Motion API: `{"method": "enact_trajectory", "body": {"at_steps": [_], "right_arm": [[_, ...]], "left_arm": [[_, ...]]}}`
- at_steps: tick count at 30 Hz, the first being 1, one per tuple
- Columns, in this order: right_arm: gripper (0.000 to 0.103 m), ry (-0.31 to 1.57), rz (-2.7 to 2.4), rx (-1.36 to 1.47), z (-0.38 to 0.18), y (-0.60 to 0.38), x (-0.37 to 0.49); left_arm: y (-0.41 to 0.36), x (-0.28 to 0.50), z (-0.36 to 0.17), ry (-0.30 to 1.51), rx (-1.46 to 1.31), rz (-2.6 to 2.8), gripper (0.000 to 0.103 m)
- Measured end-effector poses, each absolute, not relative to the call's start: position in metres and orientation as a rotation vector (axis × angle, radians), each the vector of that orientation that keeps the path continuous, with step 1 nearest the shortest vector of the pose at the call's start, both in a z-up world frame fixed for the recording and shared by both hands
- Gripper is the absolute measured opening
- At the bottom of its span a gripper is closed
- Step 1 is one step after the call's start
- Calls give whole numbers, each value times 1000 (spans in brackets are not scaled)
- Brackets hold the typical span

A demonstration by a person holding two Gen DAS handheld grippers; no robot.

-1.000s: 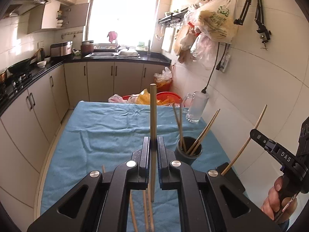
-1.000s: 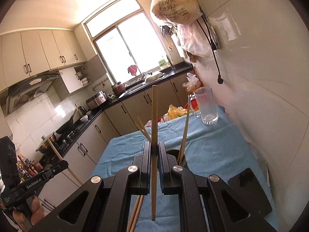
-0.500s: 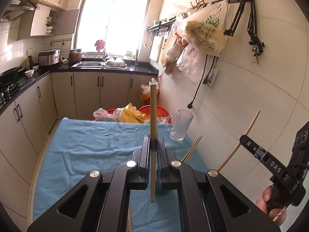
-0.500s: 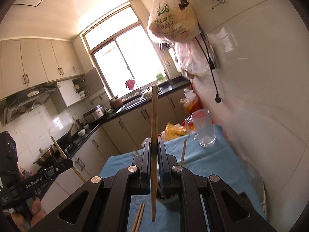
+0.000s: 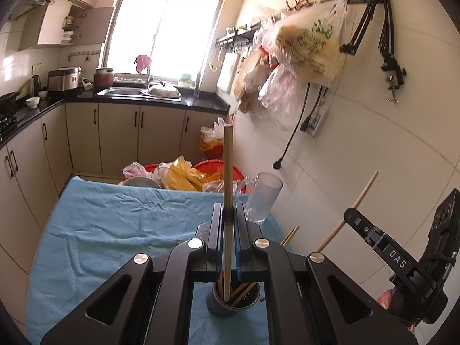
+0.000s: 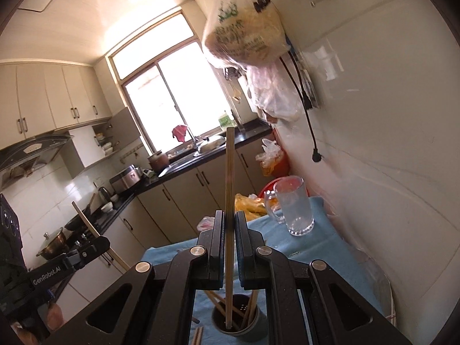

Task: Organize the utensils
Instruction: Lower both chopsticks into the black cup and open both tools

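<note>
Depositing step: left gripper (image 5: 227,224) and right gripper (image 6: 229,224), jaws each clamped on a chopstick (image 5: 228,172) poised above the holder (image 5: 233,302) at 6 o'clock, need lowering, then release

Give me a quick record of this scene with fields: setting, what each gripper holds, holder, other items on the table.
setting: kitchen, table under a blue cloth
left gripper: jaws shut on an upright chopstick, its lower end over the holder
right gripper: jaws shut on a second chopstick, its lower end inside the holder's mouth
holder: dark cup on the cloth, several chopsticks already leaning in it
glass mug: upright near the wall, looks empty
loose chopsticks: on the cloth beside the holder
</note>
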State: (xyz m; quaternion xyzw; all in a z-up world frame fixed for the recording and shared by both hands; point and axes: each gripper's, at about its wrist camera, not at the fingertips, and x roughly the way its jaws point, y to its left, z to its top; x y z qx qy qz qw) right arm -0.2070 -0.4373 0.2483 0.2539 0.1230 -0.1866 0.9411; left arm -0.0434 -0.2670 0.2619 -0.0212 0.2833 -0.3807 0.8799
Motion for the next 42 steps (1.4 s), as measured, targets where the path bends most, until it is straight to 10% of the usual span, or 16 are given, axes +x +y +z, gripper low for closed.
{"method": "enact_trajectory", "body": {"at_steps": [36, 42], "right_arm": [[10, 486, -373, 613, 151, -458, -156], [22, 451, -386, 606, 160, -455, -170]], "left_arm": [[-292, -21, 173, 711, 34, -762, 8], [-288, -29, 180, 665, 51, -740, 27]]}}
